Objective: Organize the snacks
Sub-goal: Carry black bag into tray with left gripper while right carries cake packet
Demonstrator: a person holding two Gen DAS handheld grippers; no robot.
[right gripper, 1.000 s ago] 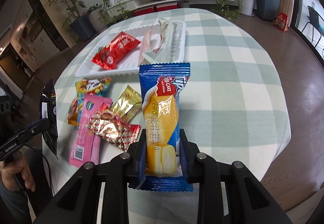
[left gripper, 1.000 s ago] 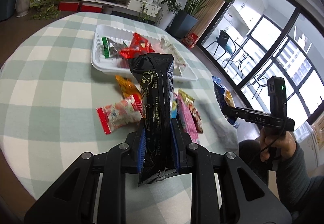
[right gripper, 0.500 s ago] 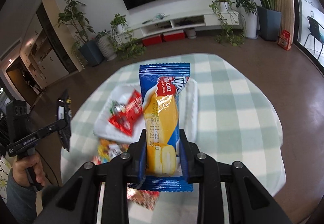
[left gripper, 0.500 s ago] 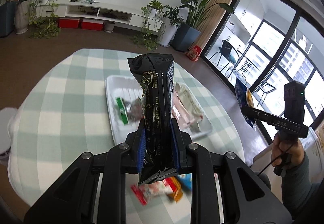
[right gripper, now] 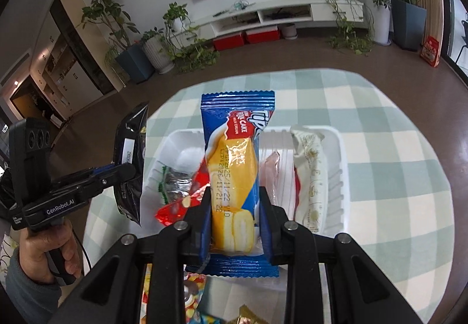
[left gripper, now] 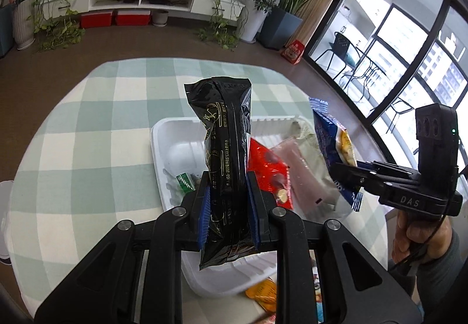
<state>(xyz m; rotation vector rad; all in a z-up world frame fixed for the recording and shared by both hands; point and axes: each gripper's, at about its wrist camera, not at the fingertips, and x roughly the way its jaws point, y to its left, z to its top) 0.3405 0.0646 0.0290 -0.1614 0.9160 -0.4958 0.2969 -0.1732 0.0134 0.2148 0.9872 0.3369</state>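
At the centre of the left wrist view, a black snack packet (left gripper: 226, 166) is clamped upright between the blue pads of the left gripper (left gripper: 228, 207), whose jaws are drawn close together on it. Below it, a white tray (left gripper: 163, 154) is seen on the checked tablecloth (left gripper: 87, 125), with a red packet (left gripper: 267, 169) and a pink packet (left gripper: 301, 174) lying inside. In the right wrist view, a blue and yellow cake packet (right gripper: 234, 177) is gripped upright by the right gripper (right gripper: 235, 224), its narrowly spaced pads pressed to the wrapper's sides over the same tray.
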